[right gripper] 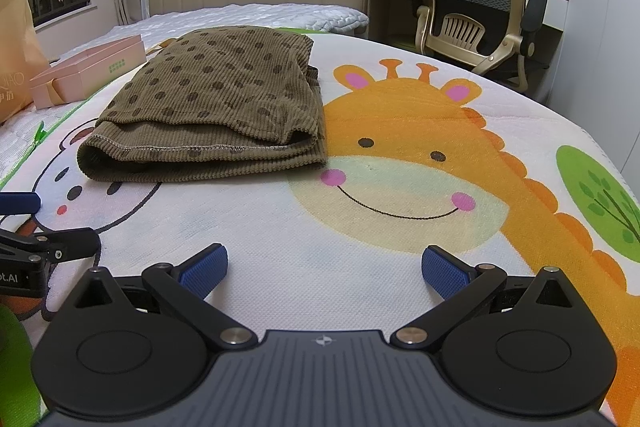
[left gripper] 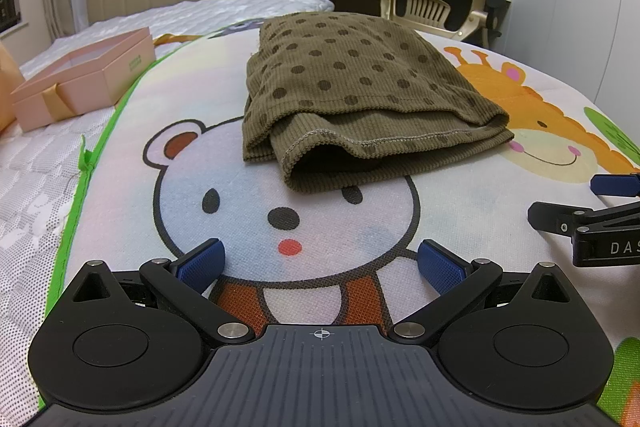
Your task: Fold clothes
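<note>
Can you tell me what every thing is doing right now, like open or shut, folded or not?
Olive-brown polka-dot ribbed garment: folded in layers, lying flat on the mat, nothing gripping it.
Left gripper: open, empty, apart from the garment.
Right gripper: open, empty, apart from the garment.
Pink cardboard gift box: lid on, beside the mat.
Cartoon animal play mat: spread flat on the bed.

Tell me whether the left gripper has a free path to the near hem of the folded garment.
Probably yes. The left gripper is open and empty, the garment lies straight ahead on the mat, and nothing sits between them. The right gripper is off to the side.
</note>
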{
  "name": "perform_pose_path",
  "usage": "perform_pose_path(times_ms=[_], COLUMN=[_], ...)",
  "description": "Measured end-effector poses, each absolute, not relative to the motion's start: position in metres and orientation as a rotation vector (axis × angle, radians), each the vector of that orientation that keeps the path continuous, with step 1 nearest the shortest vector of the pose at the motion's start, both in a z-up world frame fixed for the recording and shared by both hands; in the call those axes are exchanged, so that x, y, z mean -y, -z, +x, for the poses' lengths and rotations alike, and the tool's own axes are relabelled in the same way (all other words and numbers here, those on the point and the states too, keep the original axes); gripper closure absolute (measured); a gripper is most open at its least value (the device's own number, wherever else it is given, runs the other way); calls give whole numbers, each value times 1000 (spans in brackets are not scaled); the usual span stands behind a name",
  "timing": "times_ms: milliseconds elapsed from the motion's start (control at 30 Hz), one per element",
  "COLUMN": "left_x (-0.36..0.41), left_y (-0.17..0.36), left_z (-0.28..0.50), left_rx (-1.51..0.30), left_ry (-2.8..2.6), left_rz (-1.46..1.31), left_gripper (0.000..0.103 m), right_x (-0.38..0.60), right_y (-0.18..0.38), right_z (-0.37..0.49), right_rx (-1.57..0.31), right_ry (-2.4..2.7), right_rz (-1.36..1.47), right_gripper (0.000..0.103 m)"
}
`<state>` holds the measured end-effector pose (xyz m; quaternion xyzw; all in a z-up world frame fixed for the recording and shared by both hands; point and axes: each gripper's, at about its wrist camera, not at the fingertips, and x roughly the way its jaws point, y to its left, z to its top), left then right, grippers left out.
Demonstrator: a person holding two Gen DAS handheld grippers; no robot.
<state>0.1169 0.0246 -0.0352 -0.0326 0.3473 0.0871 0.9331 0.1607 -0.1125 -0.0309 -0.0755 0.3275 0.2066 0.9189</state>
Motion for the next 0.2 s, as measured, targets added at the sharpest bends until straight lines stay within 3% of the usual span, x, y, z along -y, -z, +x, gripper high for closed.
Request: perform_pose_path(times_ms=[200], left_x=[-25], left_y=[35], left_z=[116], left_rx=[-708], left_ry=[-176], left_rz=[-70], left_gripper=[0], right_x=[112], right_y=[31], right_z=[161], right_rx=[-672], right_ry=[-423], right_rz=[-157], right_gripper=[0])
